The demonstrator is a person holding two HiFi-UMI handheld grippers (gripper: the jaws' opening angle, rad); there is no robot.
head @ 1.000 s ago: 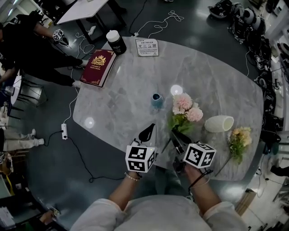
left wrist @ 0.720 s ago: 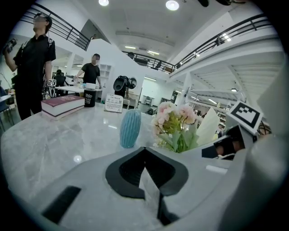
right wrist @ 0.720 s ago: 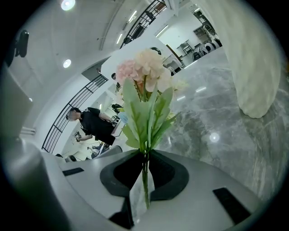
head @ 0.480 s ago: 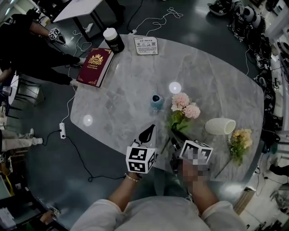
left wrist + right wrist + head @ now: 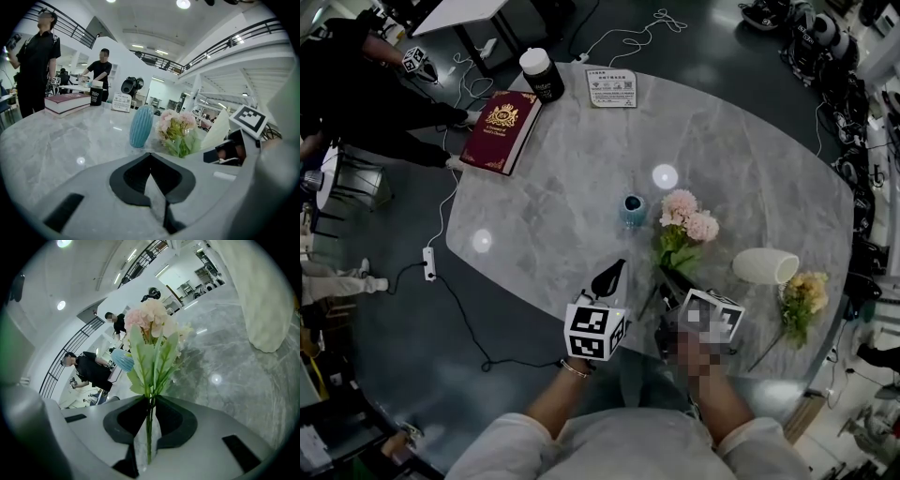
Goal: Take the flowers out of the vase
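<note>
Grey marbled counter [image 5: 750, 159], rounded at the edges. Near the middle, a small blue vase [image 5: 630, 210], upright. Far left beyond it, a dark red book [image 5: 502, 131] lying flat; straight beyond, a white-lidded dark jar [image 5: 542, 75] and a printed card [image 5: 611, 87]. Right of the blue vase, a white vase [image 5: 765, 265] on its side, then yellow flowers [image 5: 802, 298] lying flat.

- We see a gold crest and gold lettering on the cover of the dark red book [image 5: 502, 131], far to the left of the blue vase [image 5: 630, 210], but the words are too small to read.
- Beyond the vase, the white card [image 5: 611, 87] carries printed lines and a square code, which we cannot read.
- On the near side of the vase, the cubes on the left gripper [image 5: 607, 275] and right gripper [image 5: 668, 284] bear black-and-white square markers, without letters.
</note>
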